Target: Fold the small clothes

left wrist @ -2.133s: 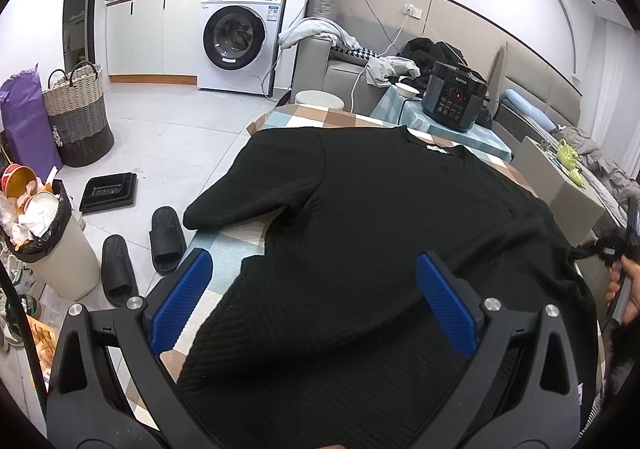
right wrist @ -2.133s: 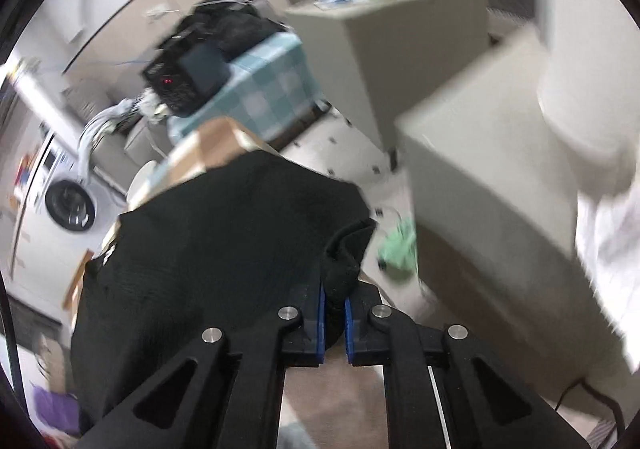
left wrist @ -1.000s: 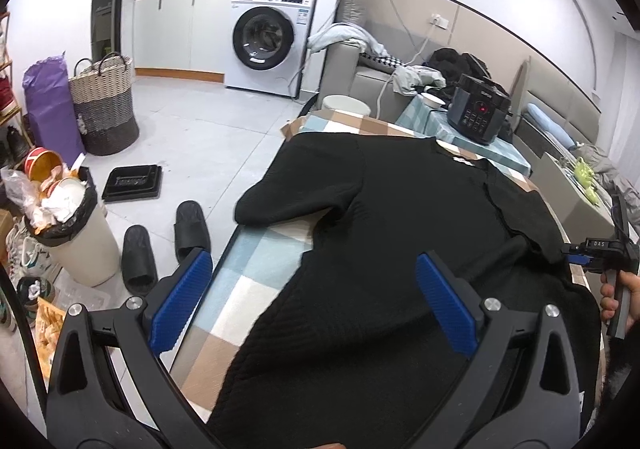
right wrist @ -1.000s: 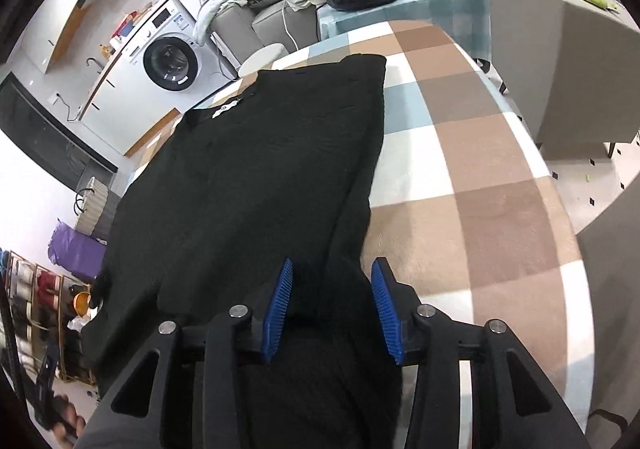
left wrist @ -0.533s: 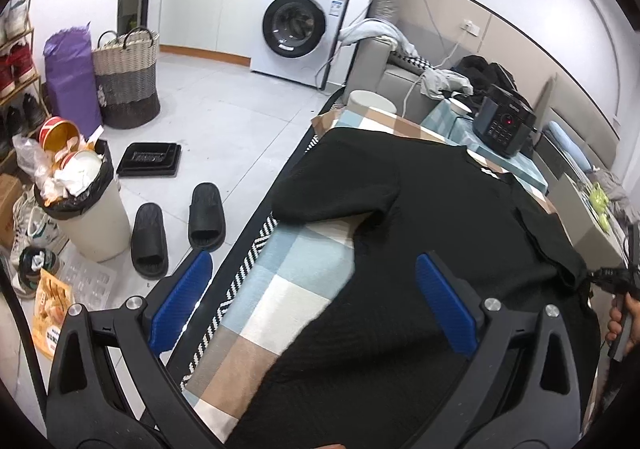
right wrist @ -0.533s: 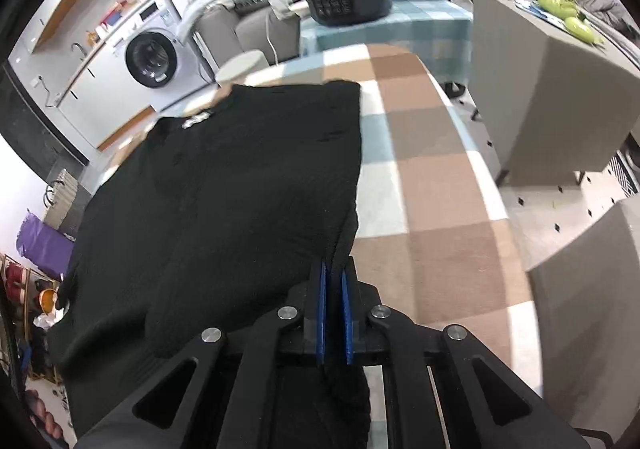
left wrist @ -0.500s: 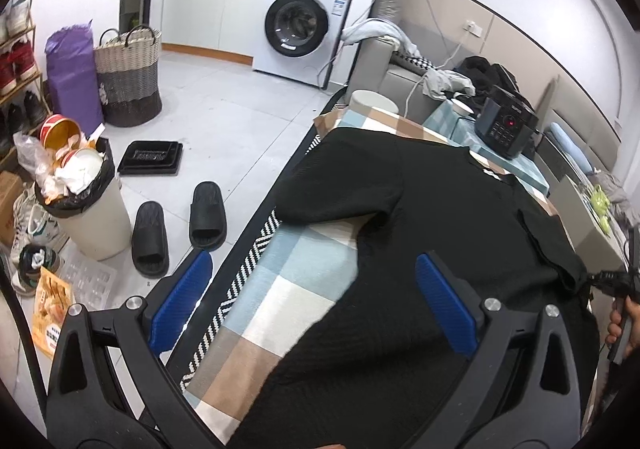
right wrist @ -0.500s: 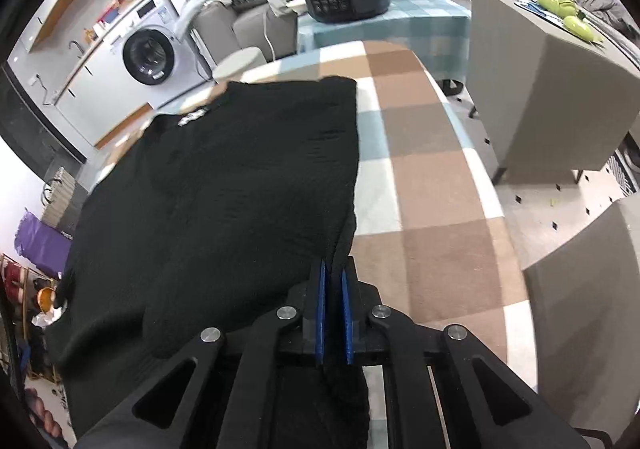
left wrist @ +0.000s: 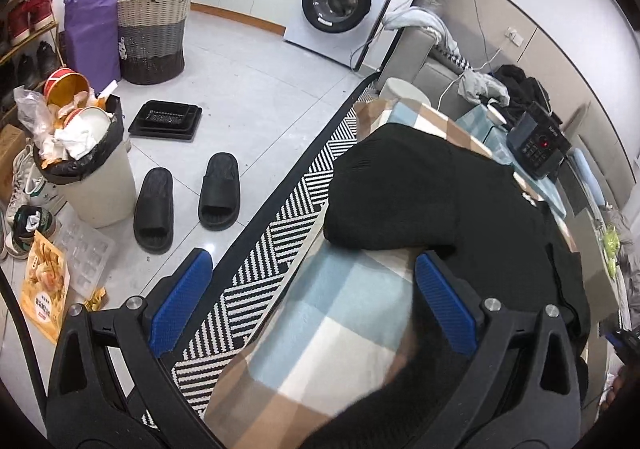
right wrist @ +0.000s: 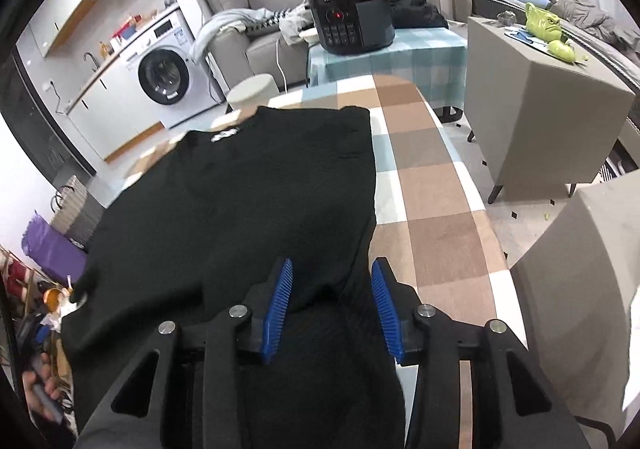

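On table (right wrist: pixel 436 209): shirt (right wrist: pixel 240 201) right side folded, left sleeve (left wrist: pixel 392 201) unfolded; left gripper (left wrist: pixel 316 301), right gripper (right wrist: pixel 332 301) open, empty.

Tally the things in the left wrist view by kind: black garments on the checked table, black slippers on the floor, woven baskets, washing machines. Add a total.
Black garment on the checked table: 1
Black slippers: 2
Woven basket: 1
Washing machine: 1
Total: 5
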